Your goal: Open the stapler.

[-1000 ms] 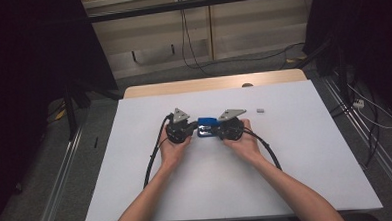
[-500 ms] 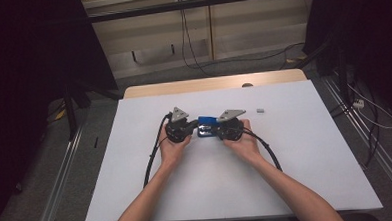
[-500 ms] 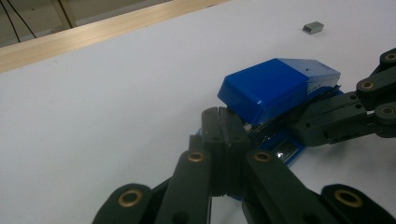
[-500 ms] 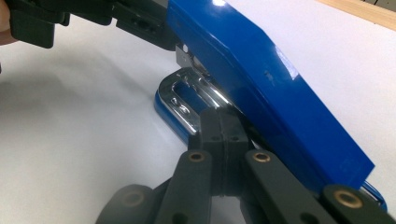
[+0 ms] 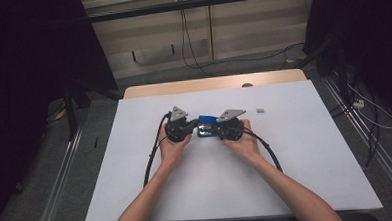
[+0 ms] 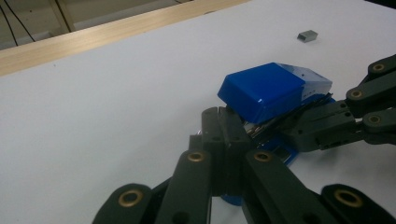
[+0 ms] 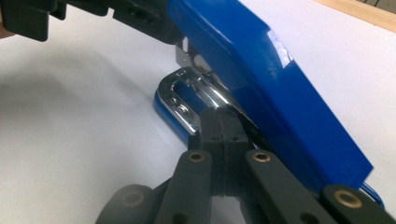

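A blue stapler [image 5: 207,121] lies on the white table top [image 5: 137,193], its lid raised off the base. My left gripper [image 5: 194,128] comes at it from the left, jaws shut, with the tips [image 6: 222,114] pushed under the blue lid [image 6: 264,91]. From the other side, my right gripper [image 5: 216,131] is shut too, its tips [image 7: 218,116] resting against the chrome magazine [image 7: 182,93] beneath the lid [image 7: 261,70]. Neither pair of jaws pinches anything that I can see. The right gripper's jaws [image 6: 322,123] also show across the stapler in the left gripper view.
A small grey strip of staples [image 5: 259,109] lies on the table to the right of the stapler, also seen as a grey block [image 6: 307,35]. A wooden edge [image 5: 213,83] runs along the table's far side. Black cables [image 5: 153,157] trail from both grippers.
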{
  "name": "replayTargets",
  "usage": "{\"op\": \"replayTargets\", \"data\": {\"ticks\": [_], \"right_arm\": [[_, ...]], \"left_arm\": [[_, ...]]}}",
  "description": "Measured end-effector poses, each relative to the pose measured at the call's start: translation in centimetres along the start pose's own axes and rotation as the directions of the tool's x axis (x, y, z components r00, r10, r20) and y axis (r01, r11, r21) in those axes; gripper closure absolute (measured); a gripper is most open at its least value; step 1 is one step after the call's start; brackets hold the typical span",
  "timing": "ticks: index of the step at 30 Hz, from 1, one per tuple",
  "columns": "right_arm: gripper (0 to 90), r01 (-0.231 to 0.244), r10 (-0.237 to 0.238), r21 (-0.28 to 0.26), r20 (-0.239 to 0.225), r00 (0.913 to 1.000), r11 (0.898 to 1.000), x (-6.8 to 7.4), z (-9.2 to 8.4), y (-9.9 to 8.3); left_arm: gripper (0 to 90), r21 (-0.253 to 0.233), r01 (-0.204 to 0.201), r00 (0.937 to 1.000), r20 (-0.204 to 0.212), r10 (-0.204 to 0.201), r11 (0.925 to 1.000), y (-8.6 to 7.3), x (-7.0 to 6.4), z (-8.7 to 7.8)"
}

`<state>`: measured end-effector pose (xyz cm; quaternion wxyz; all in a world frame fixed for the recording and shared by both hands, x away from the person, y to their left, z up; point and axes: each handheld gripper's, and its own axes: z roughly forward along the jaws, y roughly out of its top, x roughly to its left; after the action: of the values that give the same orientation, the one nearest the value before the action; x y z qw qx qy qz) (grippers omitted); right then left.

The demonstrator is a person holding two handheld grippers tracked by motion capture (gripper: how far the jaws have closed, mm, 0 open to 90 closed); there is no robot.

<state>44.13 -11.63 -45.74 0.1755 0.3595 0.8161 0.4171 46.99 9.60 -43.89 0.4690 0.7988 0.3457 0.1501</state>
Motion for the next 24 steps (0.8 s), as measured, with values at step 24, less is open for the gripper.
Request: {"op": "replayTargets", "data": {"ticks": [24], "right_arm": [[90.0,0.0,0.0,-0.095,0.004,1.0,0.996,0.99,-0.56,0.79]], "left_arm": [[90.0,-0.026,-0.01,0.9999,-0.005,0.01,0.9996,0.67,-0.52,-0.42]]}}
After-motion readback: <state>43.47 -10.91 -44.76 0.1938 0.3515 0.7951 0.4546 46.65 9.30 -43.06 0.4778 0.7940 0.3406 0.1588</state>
